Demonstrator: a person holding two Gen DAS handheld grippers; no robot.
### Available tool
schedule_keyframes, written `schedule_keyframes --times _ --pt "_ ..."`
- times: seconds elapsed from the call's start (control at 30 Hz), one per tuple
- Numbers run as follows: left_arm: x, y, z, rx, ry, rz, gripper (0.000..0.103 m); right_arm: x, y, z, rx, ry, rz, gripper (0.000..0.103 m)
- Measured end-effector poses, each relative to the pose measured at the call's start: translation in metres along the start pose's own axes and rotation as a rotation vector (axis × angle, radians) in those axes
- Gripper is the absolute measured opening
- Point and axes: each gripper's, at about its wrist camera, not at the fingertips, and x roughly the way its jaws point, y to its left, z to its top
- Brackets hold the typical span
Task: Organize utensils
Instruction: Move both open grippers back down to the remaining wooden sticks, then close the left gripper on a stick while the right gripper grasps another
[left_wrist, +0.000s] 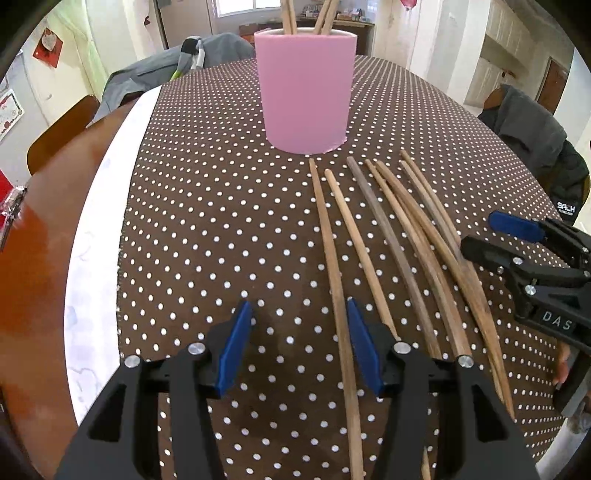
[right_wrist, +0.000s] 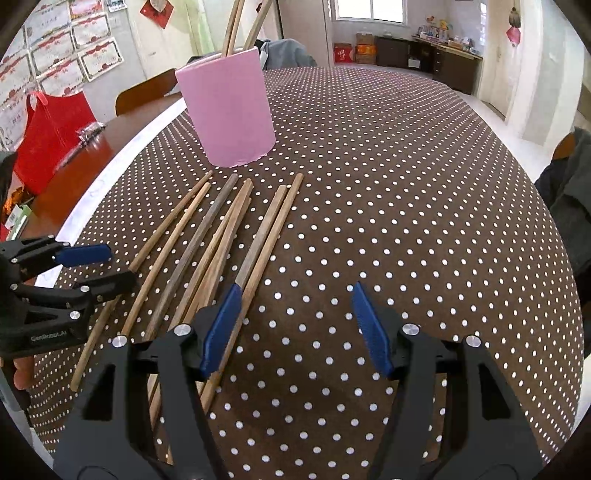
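A pink cup (left_wrist: 306, 88) stands upright on the dotted brown cloth with several wooden chopsticks in it; it also shows in the right wrist view (right_wrist: 229, 110). Several loose chopsticks (left_wrist: 399, 243) lie side by side in front of the cup, also seen in the right wrist view (right_wrist: 218, 240). My left gripper (left_wrist: 299, 347) is open and empty above the cloth, its right finger over the leftmost chopstick. My right gripper (right_wrist: 295, 328) is open and empty, just right of the chopsticks. Each gripper shows in the other's view: the right one (left_wrist: 495, 236) and the left one (right_wrist: 99, 267).
The dotted cloth (right_wrist: 406, 184) covers a round table with a white rim (left_wrist: 96, 236). A red bag (right_wrist: 51, 125) stands on the wooden table at the left. Chairs with grey jackets (left_wrist: 535, 140) stand around the table.
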Motion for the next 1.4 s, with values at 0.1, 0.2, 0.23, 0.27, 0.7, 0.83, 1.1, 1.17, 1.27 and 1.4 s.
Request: schedule_keyframes --times 0.1,0.2,0.23,0.27,0.7,0.83,1.1,1.17,1.27,1.4 --pt "0.004 0.001 0.007 -0.001 0.010 0.001 0.055 0.005 0.006 0.006 -0.024 0.015 -0.038 0.064" --pt "0.007 0.001 0.014 0.002 0.024 0.002 0.055 0.011 0.005 0.012 -0.034 0.045 -0.036 0.066" --pt "0.009 0.001 0.017 0.010 0.034 -0.001 0.055 0.013 0.004 0.014 -0.039 0.059 -0.029 0.066" --pt "0.010 0.000 0.020 0.022 0.046 -0.006 0.055 0.013 0.002 0.015 -0.045 0.070 -0.023 0.066" --pt "0.026 0.001 0.052 0.110 0.244 -0.060 0.055 0.033 0.009 0.045 -0.193 0.373 -0.013 0.057" --pt "0.029 -0.005 0.063 0.145 0.284 -0.074 0.042 0.038 0.014 0.062 -0.196 0.443 0.022 0.027" --pt "0.030 -0.023 0.074 0.145 0.290 -0.132 0.008 0.049 0.010 0.076 -0.164 0.506 0.075 0.010" --pt "0.030 -0.022 0.075 0.126 0.275 -0.148 0.007 0.046 -0.001 0.073 -0.141 0.491 0.094 0.006" --pt "0.026 -0.015 0.070 0.103 0.245 -0.178 0.006 0.043 -0.013 0.069 -0.104 0.454 0.135 0.006" --pt "0.013 -0.012 0.062 0.070 0.180 -0.223 0.006 0.031 -0.031 0.064 -0.061 0.391 0.186 0.006"
